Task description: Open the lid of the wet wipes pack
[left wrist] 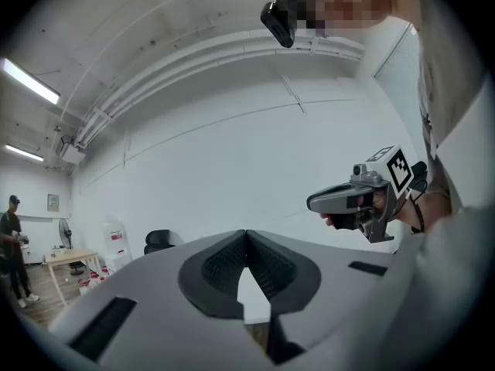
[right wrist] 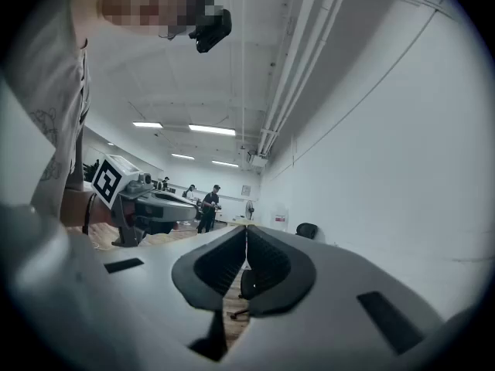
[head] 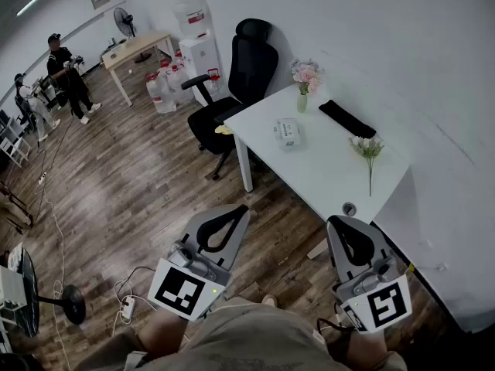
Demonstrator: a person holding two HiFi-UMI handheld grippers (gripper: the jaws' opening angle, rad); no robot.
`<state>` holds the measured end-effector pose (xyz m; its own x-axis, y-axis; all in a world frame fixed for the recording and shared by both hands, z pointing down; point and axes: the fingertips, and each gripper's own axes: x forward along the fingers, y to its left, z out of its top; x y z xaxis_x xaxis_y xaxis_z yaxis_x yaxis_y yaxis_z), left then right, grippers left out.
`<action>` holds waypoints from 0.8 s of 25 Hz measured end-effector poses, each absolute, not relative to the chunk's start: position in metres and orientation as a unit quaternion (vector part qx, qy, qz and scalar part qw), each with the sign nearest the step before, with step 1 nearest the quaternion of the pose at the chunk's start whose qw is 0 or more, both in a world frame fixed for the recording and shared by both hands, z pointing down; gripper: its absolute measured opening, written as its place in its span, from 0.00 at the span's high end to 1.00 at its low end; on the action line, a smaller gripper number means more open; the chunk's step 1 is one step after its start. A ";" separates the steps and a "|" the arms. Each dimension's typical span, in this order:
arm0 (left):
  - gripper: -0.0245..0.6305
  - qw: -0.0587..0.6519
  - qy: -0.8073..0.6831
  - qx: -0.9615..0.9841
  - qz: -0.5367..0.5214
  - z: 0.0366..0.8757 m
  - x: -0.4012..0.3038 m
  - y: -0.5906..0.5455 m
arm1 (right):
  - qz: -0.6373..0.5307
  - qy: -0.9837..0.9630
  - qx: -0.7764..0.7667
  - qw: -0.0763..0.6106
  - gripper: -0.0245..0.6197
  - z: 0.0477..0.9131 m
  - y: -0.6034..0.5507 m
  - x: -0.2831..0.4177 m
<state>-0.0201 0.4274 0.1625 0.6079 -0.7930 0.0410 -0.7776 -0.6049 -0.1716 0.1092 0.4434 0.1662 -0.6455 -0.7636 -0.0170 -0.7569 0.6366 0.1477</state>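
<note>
Both grippers are held level over the wooden floor, short of the near long edge of the white table. Nothing on the tabletop is touched by either.

The left gripper is seen in its own view with its jaws brought together at the tips and clenched on nothing. Only wall and a strip of floor show through the hollow behind the tips. The right gripper is likewise clenched and empty in its own view, its jaw tips meeting with nothing between them. Each gripper is also caught in the other's view, held out in a hand at the side.

The wet wipes pack is lying flat towards the left end of the tabletop, between the near long edge and the far edge along the wall. It is well apart from both grippers. At this size it is hard to tell whether its lid is shut or lifted.

A vase of pink flowers is set upright at the far left corner, near the pack but apart from it. A black flat object is laid along the wall edge. A single flower stem is laid flat towards the right end.

A black office chair is placed just off the table's left short edge. Two people are seen standing far across the room.
</note>
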 end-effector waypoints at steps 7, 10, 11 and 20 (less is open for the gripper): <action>0.94 0.069 0.444 -0.892 -0.059 0.160 -0.025 0.430 | -0.062 -0.905 0.421 -0.007 0.91 0.157 0.443 0.111; 0.94 0.067 0.445 -0.891 -0.058 0.162 -0.024 0.429 | -0.056 -0.906 0.419 -0.008 0.91 0.160 0.443 0.111; 0.94 0.066 0.445 -0.891 -0.058 0.163 -0.023 0.429 | -0.055 -0.907 0.418 -0.007 0.91 0.162 0.442 0.112; 0.94 0.062 0.443 -0.892 -0.062 0.169 -0.017 0.423 | -0.040 -0.908 0.416 -0.002 0.91 0.172 0.434 0.116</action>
<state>-0.0171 0.4230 0.1693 0.6005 -0.7977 0.0563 -0.7822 -0.6005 -0.1658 0.1160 0.4344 0.1721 -0.6538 -0.7558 -0.0368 -0.7560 0.6506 0.0720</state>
